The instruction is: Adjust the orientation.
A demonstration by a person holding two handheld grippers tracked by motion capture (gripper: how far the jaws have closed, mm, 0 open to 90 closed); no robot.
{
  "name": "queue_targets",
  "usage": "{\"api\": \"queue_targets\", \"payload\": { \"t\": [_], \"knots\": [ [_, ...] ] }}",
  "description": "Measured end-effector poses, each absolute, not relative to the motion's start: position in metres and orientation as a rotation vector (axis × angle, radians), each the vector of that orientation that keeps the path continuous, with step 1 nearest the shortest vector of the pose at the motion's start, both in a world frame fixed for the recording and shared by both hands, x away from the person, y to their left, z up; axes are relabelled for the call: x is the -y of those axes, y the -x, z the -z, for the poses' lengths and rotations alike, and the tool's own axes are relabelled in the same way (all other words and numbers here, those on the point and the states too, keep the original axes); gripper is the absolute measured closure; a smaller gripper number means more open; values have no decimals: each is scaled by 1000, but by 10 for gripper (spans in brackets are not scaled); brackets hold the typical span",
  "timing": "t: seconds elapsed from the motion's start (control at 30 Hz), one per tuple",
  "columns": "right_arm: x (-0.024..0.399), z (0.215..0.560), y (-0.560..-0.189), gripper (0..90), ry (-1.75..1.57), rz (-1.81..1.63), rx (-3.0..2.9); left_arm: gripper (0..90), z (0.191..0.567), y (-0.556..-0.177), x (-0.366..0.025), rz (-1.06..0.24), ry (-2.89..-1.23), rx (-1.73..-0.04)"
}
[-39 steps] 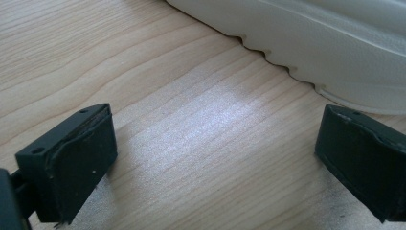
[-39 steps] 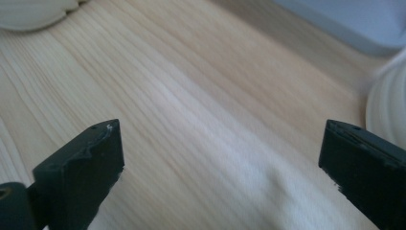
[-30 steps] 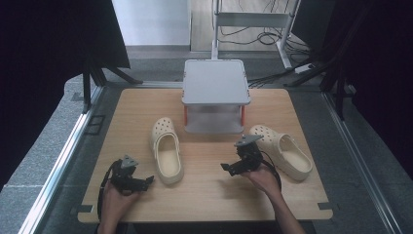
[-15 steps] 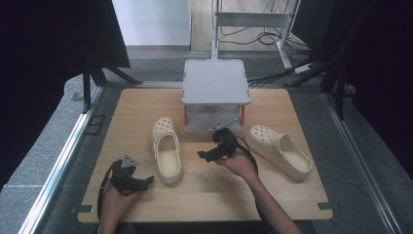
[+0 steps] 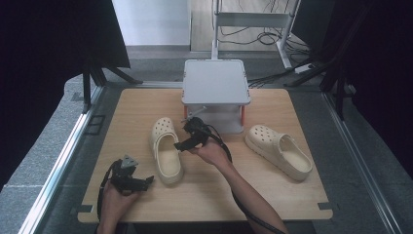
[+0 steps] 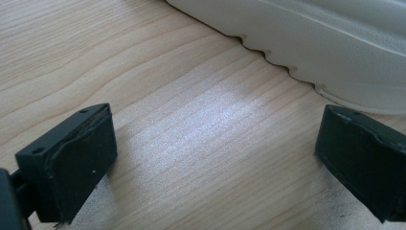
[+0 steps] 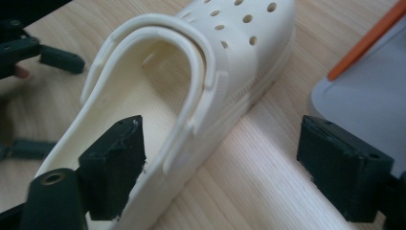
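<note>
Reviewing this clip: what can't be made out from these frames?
- Lower shelf of the grey rack: high view, its top plate covers it.
- Whether the right gripper touches the left clog: high view too small; in the right gripper view one jaw overlaps the clog's side wall, contact unclear.
- Clog in the left gripper view: cut off by the top edge.

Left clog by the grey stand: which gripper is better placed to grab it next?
Right, probably. The right gripper is open at the left clog, one jaw over its opening and the other outside its side wall. The left gripper rests open on the table near the clog's heel, with only wood between its jaws.
</note>
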State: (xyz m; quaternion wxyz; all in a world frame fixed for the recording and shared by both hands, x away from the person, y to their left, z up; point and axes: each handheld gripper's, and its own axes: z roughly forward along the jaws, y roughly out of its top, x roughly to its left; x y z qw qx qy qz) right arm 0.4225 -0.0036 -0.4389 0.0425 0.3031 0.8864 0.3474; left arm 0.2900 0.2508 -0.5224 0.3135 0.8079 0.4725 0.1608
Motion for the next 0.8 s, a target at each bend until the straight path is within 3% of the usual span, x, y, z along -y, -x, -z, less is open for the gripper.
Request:
{"api": "queue_targets", "payload": {
  "t": [0.27, 0.4, 0.53, 0.6, 0.8],
  "knots": [
    [-30, 450, -438, 364, -1015, -991, -2731, 2, 523, -290, -251, -427, -2128, -1246],
    [-38, 452, -441, 565, -1032, -911, -2728, 2, 523, -290, -251, -426, -2128, -1247],
    [-36, 449, -443, 636, -1064, -883, -2751, 2, 523, -290, -251, -426, -2128, -1247],
    [-34, 444, -441, 742, -1022, -818, -2726, 2, 523, -290, -251, -425, -2125, -1248],
    [-22, 439, -442, 758, -1026, -835, -2754, 2, 522, -290, -251, -424, -2127, -1248]
  ]
}}
